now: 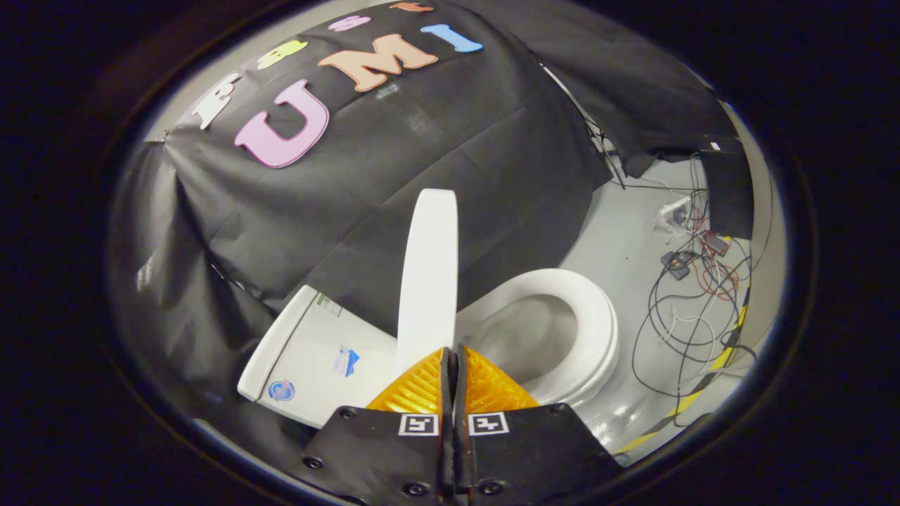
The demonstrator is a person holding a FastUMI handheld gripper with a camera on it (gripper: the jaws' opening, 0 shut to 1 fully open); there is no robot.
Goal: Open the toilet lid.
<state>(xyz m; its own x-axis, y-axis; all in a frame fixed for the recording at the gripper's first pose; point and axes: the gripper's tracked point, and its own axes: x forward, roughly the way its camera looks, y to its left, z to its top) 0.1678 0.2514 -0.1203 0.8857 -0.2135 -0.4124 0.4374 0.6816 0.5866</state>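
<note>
Gripper [451, 355] fingers are sitting pressed together, no gap showing between them, nothing caught in there. Tips are pointing straight at the lower end of the toilet lid [429, 270].

Lid is standing raised, seen edge-on, rising just ahead of the fingertips and running up and away from them. Its lower end looks touching or just beside the tips; can't tell which from this angle.

Toilet seat [587, 330] is lying down on the bowl, off to the right of the fingers and beyond them. The bowl opening is showing inside the ring, right of the lid.

Tank [309, 351] is sitting to the left of the fingers, lid side facing the camera, with a couple of small stickers on it. It's backing up against the black cloth wall [394, 161], which is hanging beyond the lid and wrapping round to the left.

Far right of the fingers, well apart from the toilet, loose cables [692, 295] are trailing over the pale floor [626, 246], with a yellow-and-black tape strip [703, 390] running along the floor nearer the gripper side.
</note>
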